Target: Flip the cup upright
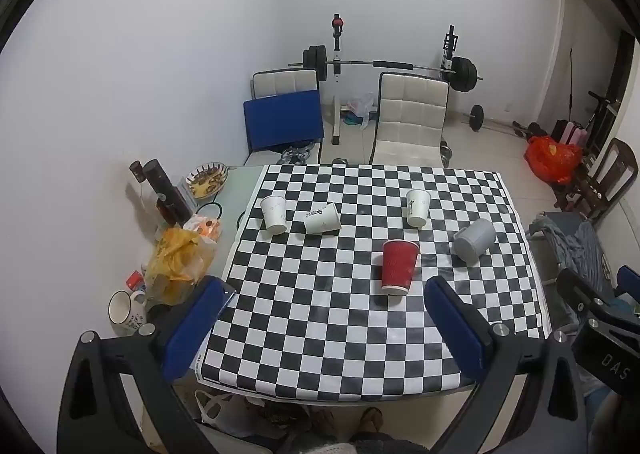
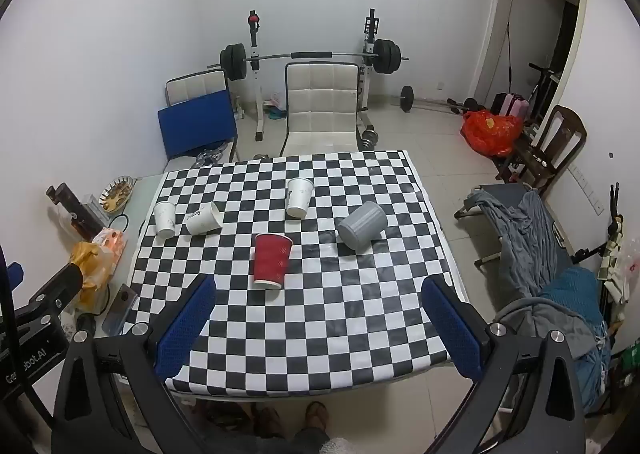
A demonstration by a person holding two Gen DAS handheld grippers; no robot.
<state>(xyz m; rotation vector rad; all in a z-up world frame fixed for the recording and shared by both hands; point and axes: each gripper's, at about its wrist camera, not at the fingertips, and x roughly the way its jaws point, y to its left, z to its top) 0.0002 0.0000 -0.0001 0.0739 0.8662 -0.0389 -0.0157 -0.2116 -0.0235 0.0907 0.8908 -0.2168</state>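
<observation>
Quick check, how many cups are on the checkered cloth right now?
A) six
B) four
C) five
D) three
C: three white paper cups, one red cup and one grey cup lie on the checkered cloth; both grippers, left and right, are open and hold nothing.

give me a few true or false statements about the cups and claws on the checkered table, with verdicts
1. Five cups are on the checkered cloth. True.
2. The red cup stands upright. False: it lies on its side, apart from the other cups.
3. The left claw is open and holds nothing. True.
4. The right claw is shut on the grey cup. False: it is open, short of every cup.
5. The grey cup lies tipped over, right of the red cup. True.
6. All cups are white. False: three are white, one red, one grey.
</observation>
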